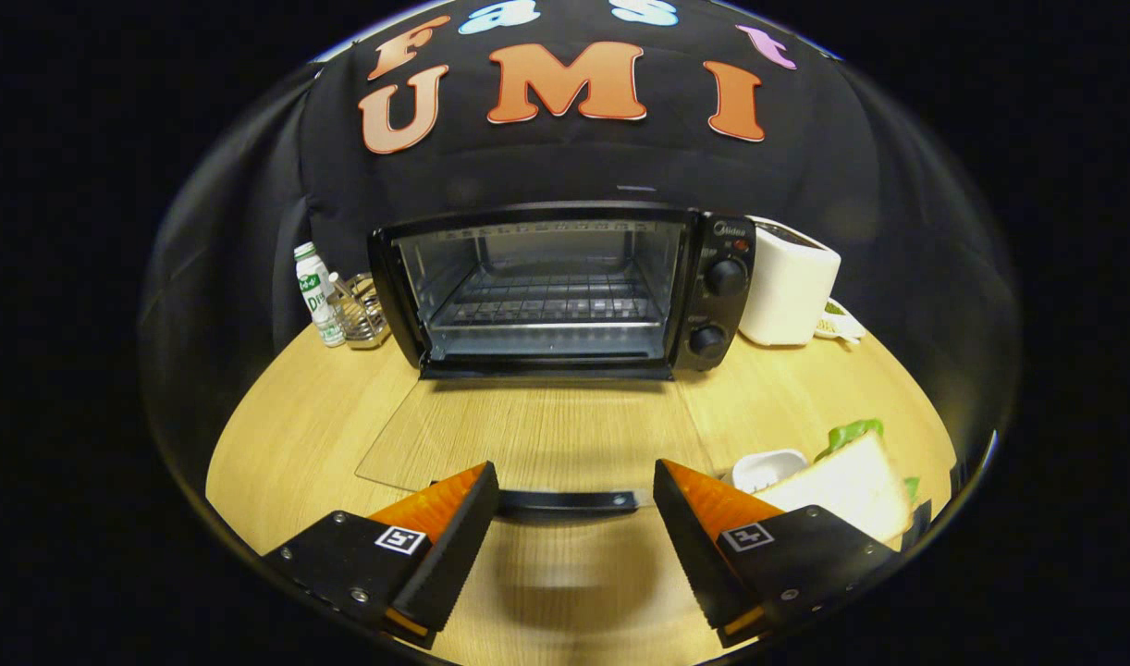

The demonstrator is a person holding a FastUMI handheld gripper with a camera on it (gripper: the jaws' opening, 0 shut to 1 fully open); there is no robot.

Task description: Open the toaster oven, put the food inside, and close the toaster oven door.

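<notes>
In the gripper view, the toaster oven point(565, 287) stands at the back of the wooden table point(288, 435), and its glass door point(528, 435) is swung fully down, lying flat on the tabletop with its dark handle point(570, 501) nearest the camera. The cavity is open and the wire rack point(551, 301) inside is bare, so opening looks done while loading and closing are left. The gripper point(574, 504) hangs just above the handle with its fingers spread wide and holding nothing; the handle runs across the gap between the tips, and whether they touch it is hard to tell from this angle. The food, a sandwich point(847, 486) with a green leaf showing at its edge, sits just beyond the right finger, next to a small white dish point(767, 467); it may rest on something, but the finger hides that. A white toaster point(789, 287) stands just right of the oven, and a bottle point(317, 294) and a small metal holder point(362, 310) stand to its left.
</notes>
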